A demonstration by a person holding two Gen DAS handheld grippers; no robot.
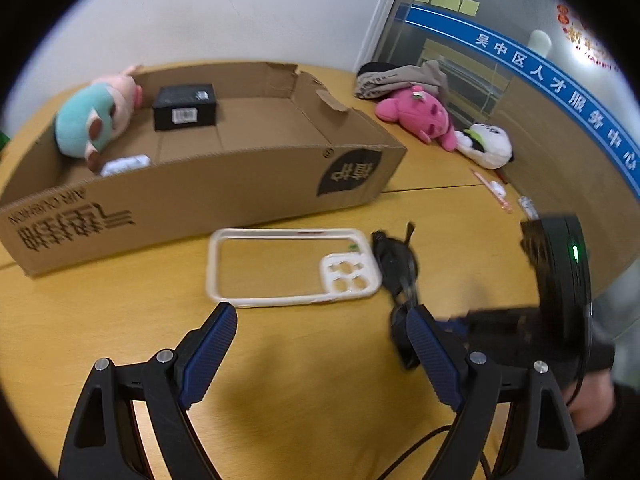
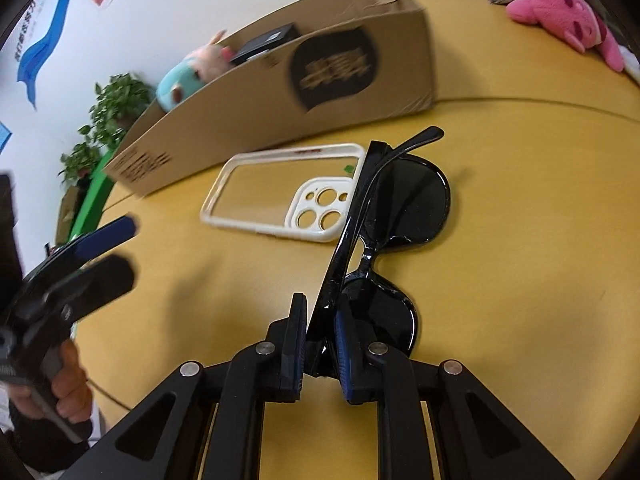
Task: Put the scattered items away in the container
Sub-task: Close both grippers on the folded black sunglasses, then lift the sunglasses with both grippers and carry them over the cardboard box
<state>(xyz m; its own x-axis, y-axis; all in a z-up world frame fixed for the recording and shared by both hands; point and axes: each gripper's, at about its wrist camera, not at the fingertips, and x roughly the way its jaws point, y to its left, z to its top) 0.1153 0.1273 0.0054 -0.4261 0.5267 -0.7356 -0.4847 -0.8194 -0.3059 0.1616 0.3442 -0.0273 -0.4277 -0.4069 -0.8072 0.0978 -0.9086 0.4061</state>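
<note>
Black sunglasses (image 2: pixel 416 200) lie folded on the yellow table, and my right gripper (image 2: pixel 322 302) is shut on their near end, with both pads pressing the frame. In the left wrist view the sunglasses (image 1: pixel 396 260) sit just right of a white phone case (image 1: pixel 216 264). My left gripper (image 1: pixel 320 314) hangs open just in front of that case, with nothing between its fingers. From the right wrist view the phone case (image 2: pixel 294 204) lies left of the glasses, with the left gripper (image 2: pixel 126 248) at the far left. Behind both stands the open cardboard box (image 1: pixel 240 192).
The box holds a teal and pink plush (image 1: pixel 92 120), a black carton (image 1: pixel 186 108) and a small white item (image 1: pixel 124 164). Behind it to the right lie a pink plush (image 1: pixel 420 116), a white plush (image 1: pixel 488 144), folded cloth (image 1: pixel 400 76) and a pen (image 1: pixel 492 192).
</note>
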